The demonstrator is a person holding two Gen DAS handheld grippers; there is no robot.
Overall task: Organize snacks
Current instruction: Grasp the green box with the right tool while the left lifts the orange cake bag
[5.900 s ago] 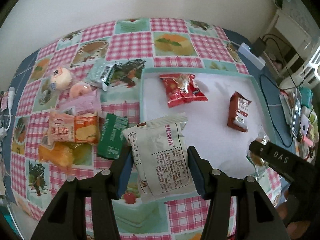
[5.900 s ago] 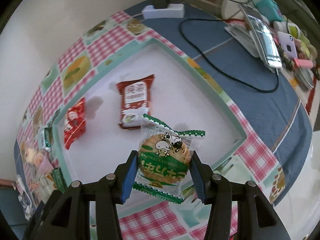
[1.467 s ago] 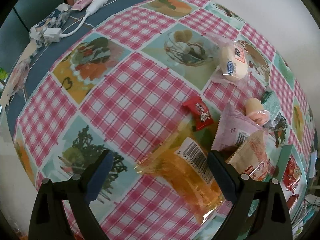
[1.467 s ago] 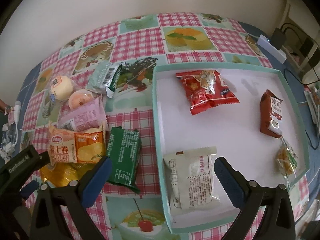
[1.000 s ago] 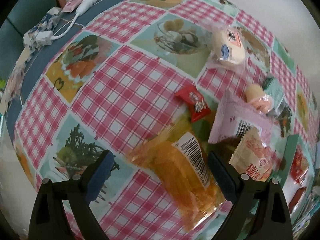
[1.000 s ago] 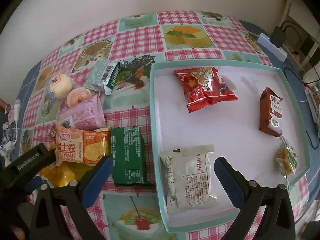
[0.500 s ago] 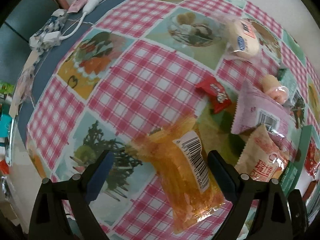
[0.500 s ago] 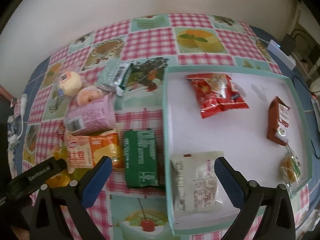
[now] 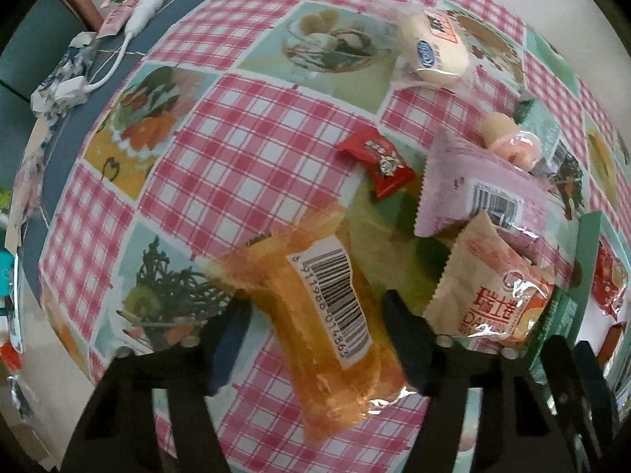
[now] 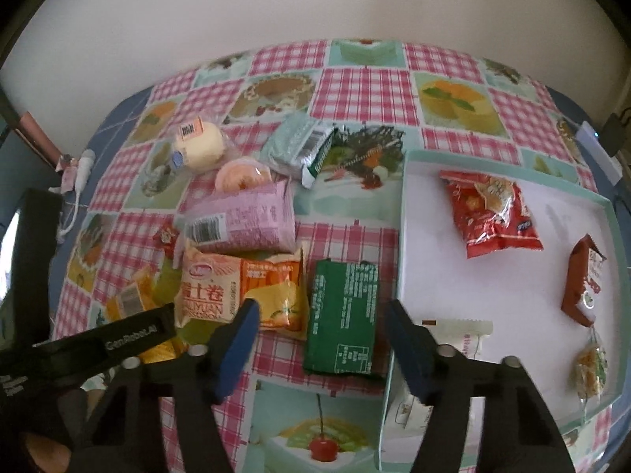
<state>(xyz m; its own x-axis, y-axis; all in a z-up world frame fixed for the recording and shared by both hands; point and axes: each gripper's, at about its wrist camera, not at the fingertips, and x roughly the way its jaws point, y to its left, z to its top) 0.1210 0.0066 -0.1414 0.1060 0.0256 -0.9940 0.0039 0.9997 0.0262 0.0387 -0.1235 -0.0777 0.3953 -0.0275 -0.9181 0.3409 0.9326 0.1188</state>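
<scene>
Left gripper: your left gripper (image 9: 315, 325) sits low over the checked tablecloth (image 9: 244, 149) with its jaws spread partway, straddling the orange packet (image 9: 327, 303); you cannot tell whether the fingers touch the wrapper.
Orange packet: it lies barcode up between the left fingers, its far end pointing away from you.
Right gripper: your right gripper (image 10: 321, 335) hovers with jaws wide and nothing in them, framing the dark green packet (image 10: 343, 315).
Dark green packet: it lies flat on the cloth, just beside the tray's left wall.
Tray: the teal-rimmed tray (image 10: 402, 213) holds a red bag (image 10: 489, 213), a brown-red packet (image 10: 583, 280), a small clear-wrapped snack (image 10: 589, 366) and a white packet (image 10: 461, 335), the last partly hidden behind your right finger.
Loose pile: left of the tray lie the peach roll packet (image 10: 240, 295), overlapped at its top edge by the pink packet (image 10: 244, 220), then a pink jelly cup (image 10: 242, 173), a round bun (image 10: 201, 144), a pale green packet (image 10: 299, 146) and a small red candy (image 9: 374, 161).
Table edge: a white cable (image 9: 130, 35) lies on the blue surface beyond the cloth.
</scene>
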